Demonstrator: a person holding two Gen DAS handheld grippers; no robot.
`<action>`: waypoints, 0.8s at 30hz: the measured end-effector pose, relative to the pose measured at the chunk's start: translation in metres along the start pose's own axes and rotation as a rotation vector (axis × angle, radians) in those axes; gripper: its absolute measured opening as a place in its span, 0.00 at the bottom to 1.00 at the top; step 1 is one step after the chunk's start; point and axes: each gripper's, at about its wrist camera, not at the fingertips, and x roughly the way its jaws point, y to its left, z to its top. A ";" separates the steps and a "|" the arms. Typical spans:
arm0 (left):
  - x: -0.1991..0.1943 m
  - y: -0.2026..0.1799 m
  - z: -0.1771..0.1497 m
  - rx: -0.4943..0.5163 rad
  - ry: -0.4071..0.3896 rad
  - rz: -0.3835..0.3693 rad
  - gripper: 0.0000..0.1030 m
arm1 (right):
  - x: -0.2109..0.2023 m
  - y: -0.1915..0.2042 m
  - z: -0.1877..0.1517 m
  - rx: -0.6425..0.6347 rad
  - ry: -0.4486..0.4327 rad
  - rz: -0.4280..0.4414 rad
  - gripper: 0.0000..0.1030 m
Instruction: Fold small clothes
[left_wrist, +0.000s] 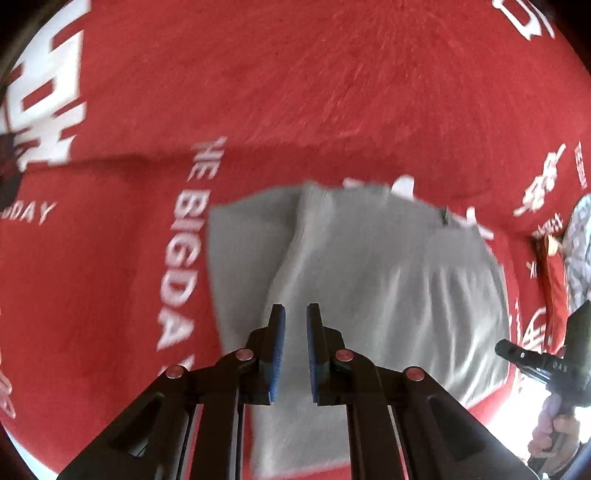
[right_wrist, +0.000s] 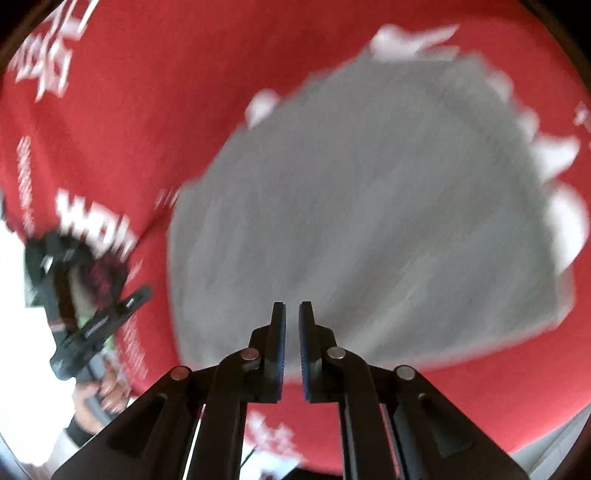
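A small grey garment (left_wrist: 369, 280) lies folded on a red cloth with white lettering (left_wrist: 258, 92). It also shows in the right wrist view (right_wrist: 369, 206), blurred by motion. My left gripper (left_wrist: 295, 347) hovers over the garment's near edge, jaws slightly apart with nothing between them. My right gripper (right_wrist: 291, 347) hovers over the garment's near edge too, jaws a narrow gap apart and empty. The right gripper shows in the left wrist view (left_wrist: 546, 365) at the far right, the left gripper in the right wrist view (right_wrist: 92, 314) at the left.
The red cloth (right_wrist: 110, 110) covers the whole work surface. A patterned fabric item (left_wrist: 578, 251) lies at the right edge of the left wrist view. The cloth's edge and a bright floor area (right_wrist: 22, 332) show at the lower left of the right wrist view.
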 end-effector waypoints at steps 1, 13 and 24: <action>0.006 -0.004 0.006 0.005 -0.002 -0.001 0.11 | -0.003 -0.009 0.017 0.018 -0.030 -0.027 0.08; 0.058 0.015 0.039 -0.049 0.051 0.034 0.11 | 0.006 -0.075 0.054 0.124 -0.049 -0.066 0.03; 0.030 -0.002 0.007 0.032 0.088 0.181 0.12 | -0.003 -0.046 0.045 0.019 -0.034 -0.092 0.08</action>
